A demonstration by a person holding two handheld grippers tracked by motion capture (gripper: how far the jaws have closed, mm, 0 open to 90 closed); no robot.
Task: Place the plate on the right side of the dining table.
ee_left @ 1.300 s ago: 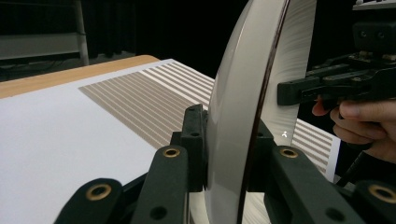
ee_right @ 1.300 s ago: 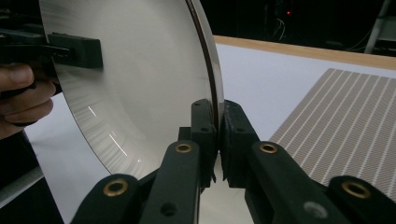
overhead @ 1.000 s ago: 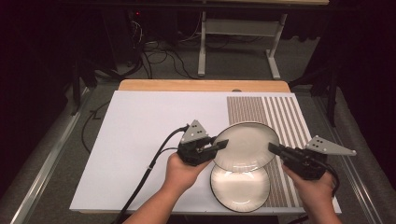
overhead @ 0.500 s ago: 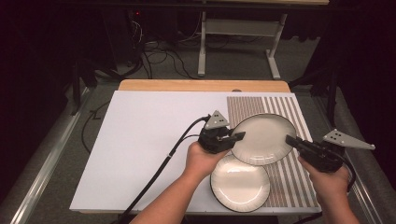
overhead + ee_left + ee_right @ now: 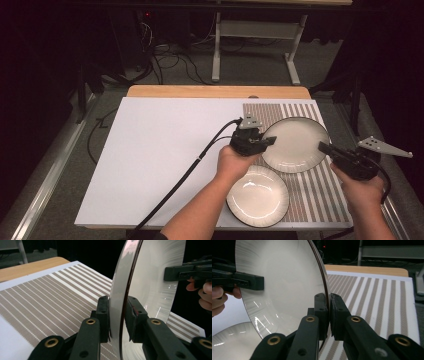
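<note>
In the left gripper view the two black jaws are clamped on the rim of the held plate (image 5: pixel 150 277), one pad on its underside and the other on its pale eating face, so the plate stands edge-on between them. The right gripper view shows the same: its jaws pinch the opposite rim of that plate (image 5: pixel 284 277), dark edge between the pads. From the high view, the left gripper (image 5: pixel 264 142) bites the plate (image 5: pixel 295 145) at its left edge and the right gripper (image 5: pixel 326 148) at its right edge, so the line between the two grips runs roughly across the table, left to right. The plate is round, with no long axis of its own; its eating face turns upward toward the camera, held in the air over the striped placemat (image 5: pixel 302 111) at the table's right side. The person's left hand (image 5: pixel 235 162) and right hand (image 5: pixel 361 189) come in from below. A second plate (image 5: pixel 257 196) lies flat on the near part of the mat, just beside the held one and partly on the white table surface (image 5: pixel 160 150).
</note>
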